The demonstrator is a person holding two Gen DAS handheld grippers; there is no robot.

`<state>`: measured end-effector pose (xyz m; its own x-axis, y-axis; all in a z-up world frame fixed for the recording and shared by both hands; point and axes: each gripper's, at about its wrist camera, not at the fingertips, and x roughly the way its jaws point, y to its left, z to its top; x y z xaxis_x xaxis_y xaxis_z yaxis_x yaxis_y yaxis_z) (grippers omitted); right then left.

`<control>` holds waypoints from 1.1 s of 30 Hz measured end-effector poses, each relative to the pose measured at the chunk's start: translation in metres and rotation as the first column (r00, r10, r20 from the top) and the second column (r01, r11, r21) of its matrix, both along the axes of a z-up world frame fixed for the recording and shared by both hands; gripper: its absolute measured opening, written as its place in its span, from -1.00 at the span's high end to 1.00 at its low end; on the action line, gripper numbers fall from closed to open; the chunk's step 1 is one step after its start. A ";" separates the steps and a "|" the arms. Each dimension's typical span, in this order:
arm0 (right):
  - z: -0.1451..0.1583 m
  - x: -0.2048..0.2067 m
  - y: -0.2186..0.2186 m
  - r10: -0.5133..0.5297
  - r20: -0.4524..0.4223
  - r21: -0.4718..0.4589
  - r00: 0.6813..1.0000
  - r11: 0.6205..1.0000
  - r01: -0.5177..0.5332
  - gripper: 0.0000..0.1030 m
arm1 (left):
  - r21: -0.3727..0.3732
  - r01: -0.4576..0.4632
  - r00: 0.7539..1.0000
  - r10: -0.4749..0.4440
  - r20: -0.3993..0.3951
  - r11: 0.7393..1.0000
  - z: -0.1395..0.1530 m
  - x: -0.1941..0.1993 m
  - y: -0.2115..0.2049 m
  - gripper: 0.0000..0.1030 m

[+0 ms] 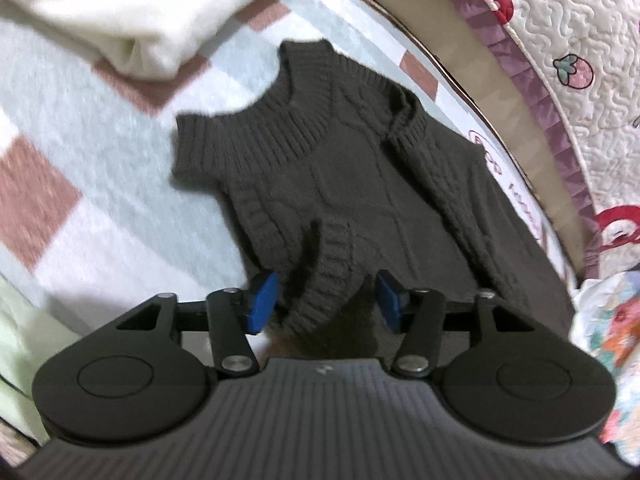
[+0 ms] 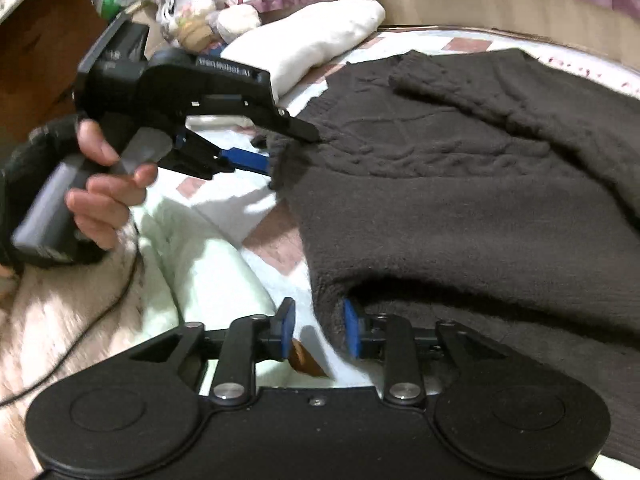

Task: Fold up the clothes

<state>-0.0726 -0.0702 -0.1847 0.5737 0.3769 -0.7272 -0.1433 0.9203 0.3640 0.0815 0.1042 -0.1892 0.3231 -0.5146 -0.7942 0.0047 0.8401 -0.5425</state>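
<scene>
While the dark knitted sweater (image 1: 360, 184) lies spread on the checked bedspread (image 1: 80, 168), we see our left claw (image 1: 326, 302) with its blue pads apart, a ribbed cuff (image 1: 320, 276) bunched between them but not pinched. Farther right, our right claw (image 2: 318, 330) also stands apart, the sweater's folded edge (image 2: 332, 308) between its pads, and a folded white cloth (image 2: 316, 44) rests beyond.

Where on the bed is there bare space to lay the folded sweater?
The checked blanket is bare left of the sweater, below the white cloth. The right is crowded: the sweater runs up to the headboard.
</scene>
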 end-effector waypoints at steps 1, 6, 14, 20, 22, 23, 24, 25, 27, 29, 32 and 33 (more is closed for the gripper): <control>0.003 -0.003 0.000 0.002 -0.001 -0.020 1.000 1.000 -0.002 0.34 | 0.008 -0.008 1.000 0.008 0.008 1.000 0.000 -0.001 -0.001 -0.18; 0.035 -0.031 -0.009 -0.032 0.098 -0.084 0.995 0.996 0.040 0.35 | 0.047 -0.048 0.998 0.046 0.050 0.998 -0.002 -0.008 -0.004 -0.30; 0.046 -0.038 -0.073 -0.371 0.147 -0.072 0.917 0.920 0.385 0.33 | 0.063 -0.128 0.984 0.119 0.130 0.990 -0.004 -0.016 -0.010 -0.58; 0.038 -0.041 -0.083 -0.410 0.131 -0.111 0.902 0.898 0.425 0.27 | 0.278 0.062 0.954 -0.139 0.266 0.959 0.009 -0.029 -0.053 0.37; 0.044 -0.039 -0.083 -0.390 0.168 -0.181 0.905 0.891 0.417 0.17 | 0.267 0.060 0.954 -0.134 0.269 0.962 0.010 -0.029 -0.055 0.36; 0.047 -0.038 -0.083 -0.379 0.186 -0.215 0.907 0.885 0.414 0.07 | 0.261 0.059 0.954 -0.131 0.269 0.963 0.009 -0.029 -0.056 0.31; 0.050 -0.037 -0.085 -0.374 0.202 -0.241 0.905 0.877 0.416 -0.06 | 0.256 0.058 0.955 -0.129 0.268 0.965 0.009 -0.029 -0.055 0.23; 0.053 -0.035 -0.091 -0.384 0.216 -0.250 0.898 0.867 0.431 -0.10 | 0.252 0.058 0.955 -0.126 0.267 0.966 0.008 -0.028 -0.055 0.17; 0.058 -0.030 -0.103 -0.403 0.245 -0.266 0.882 0.847 0.461 -0.10 | 0.242 0.056 0.957 -0.122 0.264 0.969 0.007 -0.028 -0.055 0.01; 0.059 -0.020 -0.114 -0.403 0.249 -0.268 0.881 0.845 0.463 -0.10 | 0.233 0.055 0.958 -0.117 0.261 0.971 0.005 -0.028 -0.054 -0.04; 0.050 0.005 -0.126 -0.374 0.218 -0.289 0.901 0.857 0.426 -0.10 | 0.218 0.053 0.960 -0.110 0.257 0.974 0.003 -0.028 -0.053 -0.08; 0.044 0.014 -0.129 -0.374 0.209 -0.289 0.904 0.859 0.423 -0.10 | 0.214 0.052 0.961 -0.107 0.255 0.976 0.002 -0.028 -0.053 -0.05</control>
<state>-0.0590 -0.1987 -0.1405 0.7295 -0.1450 -0.6685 0.2334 0.9714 0.0440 0.0539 0.0513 -0.1871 0.4993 -0.3844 -0.7765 0.1959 0.9231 -0.3310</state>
